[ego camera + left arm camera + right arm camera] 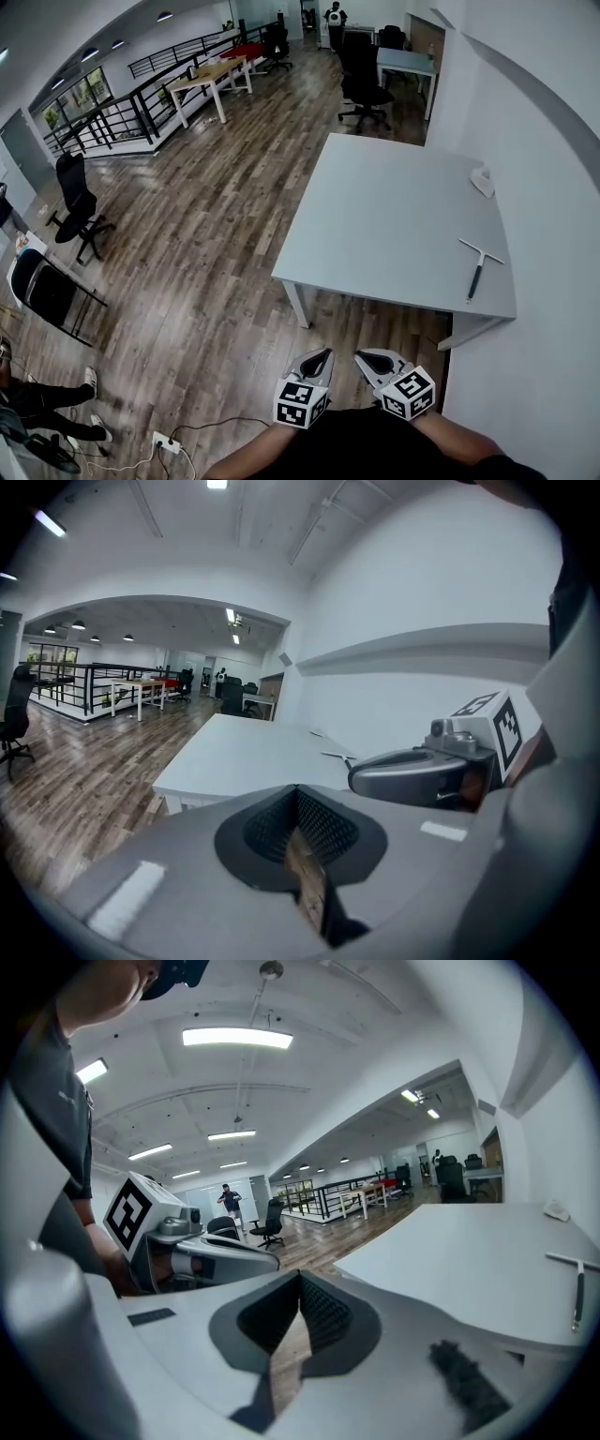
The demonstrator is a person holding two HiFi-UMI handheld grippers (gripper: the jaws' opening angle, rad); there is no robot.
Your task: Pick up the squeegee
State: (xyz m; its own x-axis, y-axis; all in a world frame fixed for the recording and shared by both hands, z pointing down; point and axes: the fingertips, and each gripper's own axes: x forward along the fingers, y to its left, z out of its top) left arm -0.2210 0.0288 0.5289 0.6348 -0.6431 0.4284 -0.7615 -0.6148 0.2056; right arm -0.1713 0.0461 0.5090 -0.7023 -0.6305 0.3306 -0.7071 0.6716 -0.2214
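Fingers of the left gripper [319, 358] and right gripper [370, 358] were found closed and empty. The squeegee [478, 265] was noted flat on the table [375, 225], at two o'clock, well apart. Approach was judged in hand; opening over the handle was judged required next.

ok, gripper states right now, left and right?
Left gripper: closed, holding nothing.
Right gripper: closed, holding nothing; the squeegee lies on the table, untouched.
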